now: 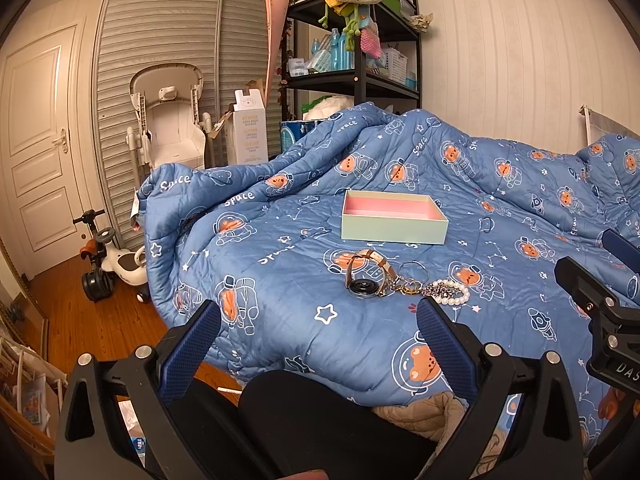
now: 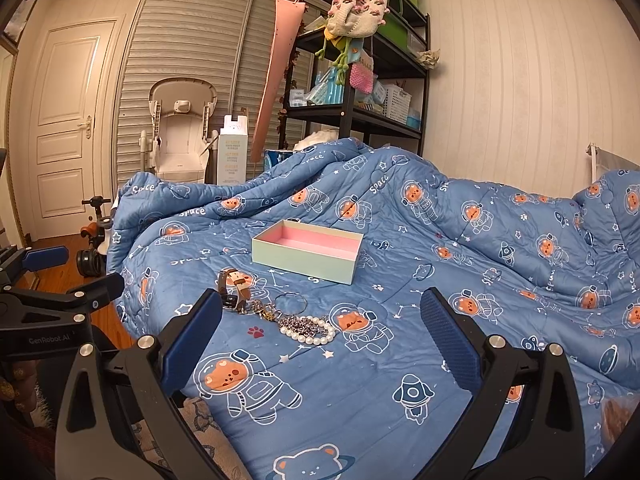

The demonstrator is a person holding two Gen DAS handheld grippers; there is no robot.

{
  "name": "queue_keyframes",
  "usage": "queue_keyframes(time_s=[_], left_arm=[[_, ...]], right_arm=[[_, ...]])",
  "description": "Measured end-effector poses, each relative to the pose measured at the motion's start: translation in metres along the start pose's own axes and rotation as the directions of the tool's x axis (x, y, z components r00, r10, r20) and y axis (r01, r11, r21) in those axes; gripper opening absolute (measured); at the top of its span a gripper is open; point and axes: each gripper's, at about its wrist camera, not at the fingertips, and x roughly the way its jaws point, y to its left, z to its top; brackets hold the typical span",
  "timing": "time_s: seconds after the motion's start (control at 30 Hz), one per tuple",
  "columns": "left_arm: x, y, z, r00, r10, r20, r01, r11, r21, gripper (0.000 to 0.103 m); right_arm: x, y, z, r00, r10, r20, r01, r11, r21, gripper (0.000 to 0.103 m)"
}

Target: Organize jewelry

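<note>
Across the blue quilt [image 2: 460, 240] everything sits relative to the mint box [image 2: 306, 258] with its pink lining, open and holding nothing that I can see. Nearer me than the box lie the watch [image 2: 234, 284], a thin bangle [image 2: 291, 303] and the pearl bracelet [image 2: 310, 330], heaped touching one another. Both my left gripper [image 1: 318, 334] and right gripper [image 2: 320, 330] hang spread wide, holding nothing. Pinching into that heap, I judge, could drag tangled neighbours along, or sink into the soft quilt.
</note>
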Motion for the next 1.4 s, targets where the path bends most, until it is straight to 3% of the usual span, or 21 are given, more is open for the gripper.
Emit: queue_keyframes(time_s=[0.8, 1.0, 1.23, 1.4], left_arm=[[0.009, 0.001, -0.009, 1.000, -0.016, -0.011, 0.016, 1.000, -0.003, 0.096], [0.010, 0.000, -0.007, 0.998, -0.053, -0.031, 0.053, 0.999, -0.001, 0.096], [0.015, 0.002, -0.010, 0.991, -0.115, -0.065, 0.115, 0.993, -0.003, 0.096], [0.032, 0.006, -0.012, 0.979, -0.151, -0.136, 0.149, 0.989, -0.025, 0.096]], right_arm=[[-0.001, 0.000, 0.000, 1.000, 0.000, 0.001, 0.000, 1.000, 0.000, 0.098], [-0.001, -0.001, 0.003, 1.000, 0.007, -0.015, -0.007, 1.000, -0.001, 0.098], [0.027, -0.003, -0.008, 0.992, 0.068, -0.104, -0.065, 0.997, 0.029, 0.098], [0.059, -0.016, -0.017, 0.965, 0.131, -0.227, -0.112, 0.989, 0.096, 0.098]])
